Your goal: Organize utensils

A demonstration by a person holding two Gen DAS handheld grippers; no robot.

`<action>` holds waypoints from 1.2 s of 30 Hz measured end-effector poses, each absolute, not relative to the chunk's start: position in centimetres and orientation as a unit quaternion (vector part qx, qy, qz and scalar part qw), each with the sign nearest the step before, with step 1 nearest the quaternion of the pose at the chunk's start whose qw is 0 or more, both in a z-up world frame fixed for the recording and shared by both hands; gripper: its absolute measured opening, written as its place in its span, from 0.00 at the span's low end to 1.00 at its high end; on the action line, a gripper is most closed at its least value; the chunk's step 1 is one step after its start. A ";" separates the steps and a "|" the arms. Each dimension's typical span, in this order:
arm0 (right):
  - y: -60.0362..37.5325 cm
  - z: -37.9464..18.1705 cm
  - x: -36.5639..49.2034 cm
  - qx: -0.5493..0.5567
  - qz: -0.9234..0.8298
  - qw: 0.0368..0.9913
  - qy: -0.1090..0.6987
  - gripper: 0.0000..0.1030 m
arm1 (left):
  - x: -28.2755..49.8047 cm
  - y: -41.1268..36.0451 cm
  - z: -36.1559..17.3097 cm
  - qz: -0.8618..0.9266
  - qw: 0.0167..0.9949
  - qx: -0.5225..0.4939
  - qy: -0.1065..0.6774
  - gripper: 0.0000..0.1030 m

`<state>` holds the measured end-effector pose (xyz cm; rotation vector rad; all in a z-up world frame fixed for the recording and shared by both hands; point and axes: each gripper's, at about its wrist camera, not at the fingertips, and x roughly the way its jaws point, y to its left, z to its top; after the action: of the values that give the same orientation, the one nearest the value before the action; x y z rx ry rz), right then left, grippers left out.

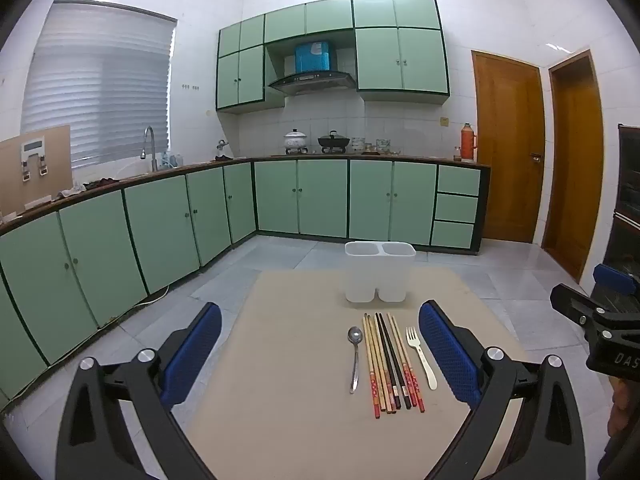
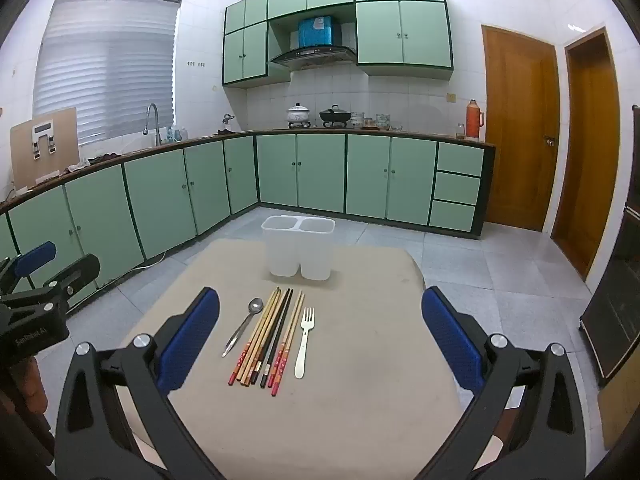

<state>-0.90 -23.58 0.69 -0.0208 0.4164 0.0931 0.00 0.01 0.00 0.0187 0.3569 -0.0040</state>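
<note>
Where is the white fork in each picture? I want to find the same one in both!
Left wrist view: the white fork lies right of centre, at the right end of the utensil row, close to the left gripper's right finger.
Right wrist view: the white fork lies near the centre, again right of the chopsticks.
Shared landmark: the white two-compartment holder stands behind the row in both.

**Matt tabletop, shiny metal, pale plastic**

The tabletop [image 2: 360, 380] is showing a matt, beige, faintly smudged surface. Toward its far edge the two-compartment holder [image 2: 298, 246] is looking like translucent white plastic, smooth. Nearer the middle the spoon [image 2: 245, 326] is gleaming as polished metal, the chopsticks [image 2: 268, 340] are reading as wood, some lacquered dark, and the fork [image 2: 304, 340] is appearing cream plastic. The grippers' pads [image 2: 188, 340] are showing textured blue rubber on matt black frames.
</note>
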 end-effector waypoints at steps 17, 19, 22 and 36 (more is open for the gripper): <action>-23.6 0.6 -0.8 -0.011 0.046 0.977 0.209 0.95 | 0.5 0.3 -0.2 0.004 0.985 0.016 0.171 0.94; -23.6 0.6 -0.8 -0.011 0.047 0.977 0.210 0.95 | 0.6 0.4 -0.2 0.004 0.985 0.017 0.171 0.94; -23.6 0.6 -0.8 -0.011 0.046 0.977 0.209 0.95 | 0.2 0.4 -0.2 0.003 0.985 0.017 0.170 0.94; -23.6 0.5 -0.8 -0.012 0.047 0.977 0.210 0.95 | 0.2 0.4 -0.3 0.004 0.985 0.018 0.171 0.94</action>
<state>-0.75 -23.57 0.52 -0.0236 0.4226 0.0949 0.19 0.44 -0.32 0.0369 0.3432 0.0076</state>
